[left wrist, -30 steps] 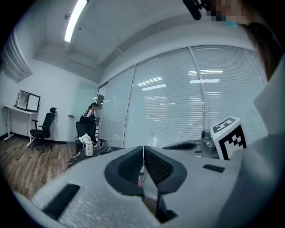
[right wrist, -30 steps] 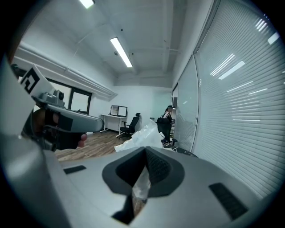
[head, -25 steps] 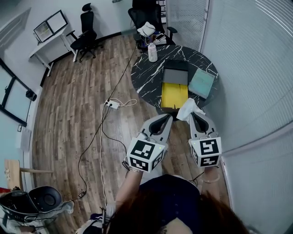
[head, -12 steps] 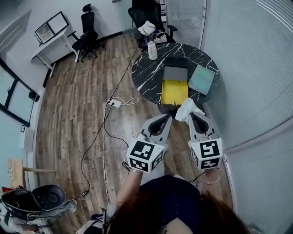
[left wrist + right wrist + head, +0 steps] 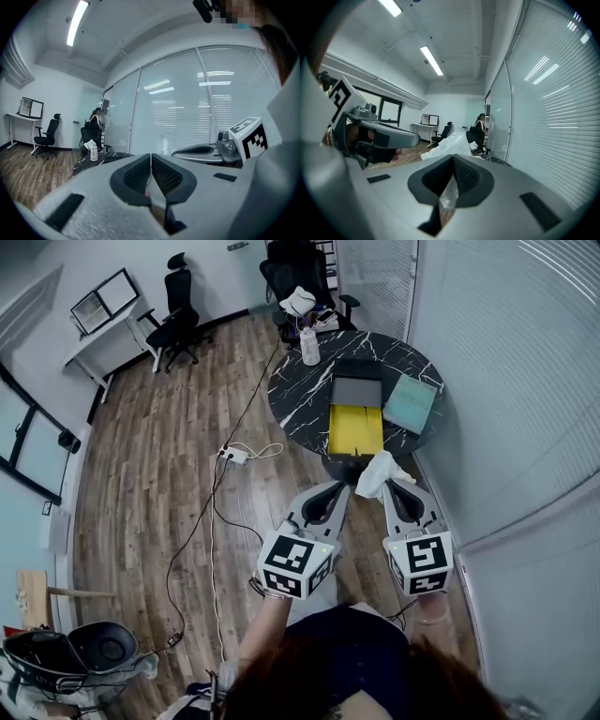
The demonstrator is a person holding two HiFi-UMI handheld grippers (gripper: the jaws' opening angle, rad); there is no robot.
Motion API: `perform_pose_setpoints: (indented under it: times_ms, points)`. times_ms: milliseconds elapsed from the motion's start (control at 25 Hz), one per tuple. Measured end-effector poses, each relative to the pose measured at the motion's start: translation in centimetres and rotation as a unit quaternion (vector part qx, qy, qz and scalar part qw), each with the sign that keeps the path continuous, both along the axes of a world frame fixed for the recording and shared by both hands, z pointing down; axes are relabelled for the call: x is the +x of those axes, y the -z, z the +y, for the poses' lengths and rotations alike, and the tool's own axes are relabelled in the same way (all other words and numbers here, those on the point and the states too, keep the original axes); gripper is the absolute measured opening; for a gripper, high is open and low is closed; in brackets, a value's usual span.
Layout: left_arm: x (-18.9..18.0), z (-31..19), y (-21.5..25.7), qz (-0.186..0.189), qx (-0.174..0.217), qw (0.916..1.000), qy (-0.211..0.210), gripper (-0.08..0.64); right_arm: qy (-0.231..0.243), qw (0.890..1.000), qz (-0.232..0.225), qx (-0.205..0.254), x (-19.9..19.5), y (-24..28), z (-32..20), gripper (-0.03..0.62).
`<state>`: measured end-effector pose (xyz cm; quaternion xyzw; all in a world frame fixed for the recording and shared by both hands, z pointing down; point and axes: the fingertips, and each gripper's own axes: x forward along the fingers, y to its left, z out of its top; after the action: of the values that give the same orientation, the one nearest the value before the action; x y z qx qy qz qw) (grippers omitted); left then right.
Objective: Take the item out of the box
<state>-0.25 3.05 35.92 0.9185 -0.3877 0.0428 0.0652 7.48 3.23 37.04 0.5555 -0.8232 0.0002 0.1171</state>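
Head view: noted crumpled white plastic bag point(image 5: 378, 470) clamped in right gripper point(image 5: 391, 486), mid-frame, apart from open yellow-lined box point(image 5: 356, 430) on round black marble table point(image 5: 295, 399). Left gripper point(image 5: 339, 489) clenched, empty. Judged extraction done; set-down possibly left.

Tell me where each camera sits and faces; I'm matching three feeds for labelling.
Head view: on the person's head, facing steeply down at the round table and yellow box; shows the left gripper, the right gripper and the person's hair.
Left gripper view: on the left gripper, along its shut jaws toward the blinds; shows the right gripper.
Right gripper view: on the right gripper, along jaws shut on the plastic bag, toward the office chairs; shows the left gripper.
Shared: head and left gripper views both show the table.
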Motion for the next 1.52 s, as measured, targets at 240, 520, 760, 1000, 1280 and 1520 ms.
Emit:
perform_pose_setpoints:
  times_ms: [240,520,760,1000,1280,1520]
  points:
    - [-0.3,1.2,-0.1,0.002,-0.001,1.0,-0.004,0.029,-0.007,1.0,0.0,-0.002,0.0,0.0,1.5,0.025]
    - [-0.3,2.0,-0.4,-0.002,-0.003,1.0,-0.007,0.03,-0.009,1.0,0.001,-0.004,-0.1,-0.2,2.2,0.025]
    - [-0.3,1.8,-0.4,-0.003,-0.001,1.0,-0.008,0.029,-0.005,1.0,0.005,-0.006,-0.1,-0.3,1.8,0.025]
    - [-0.3,1.2,-0.5,-0.006,-0.003,0.9999,-0.008,0.03,-0.004,1.0,0.007,-0.005,-0.1,-0.2,1.2,0.025]
    - [-0.2,-0.2,-0.8,-0.006,-0.005,0.9999,-0.009,0.03,-0.003,1.0,0.009,-0.006,0.0,-0.4,0.1,0.025]
    - [-0.3,-0.9,-0.6,-0.006,-0.006,0.9999,-0.009,0.03,-0.003,1.0,0.011,-0.009,-0.1,-0.4,-0.5,0.025]
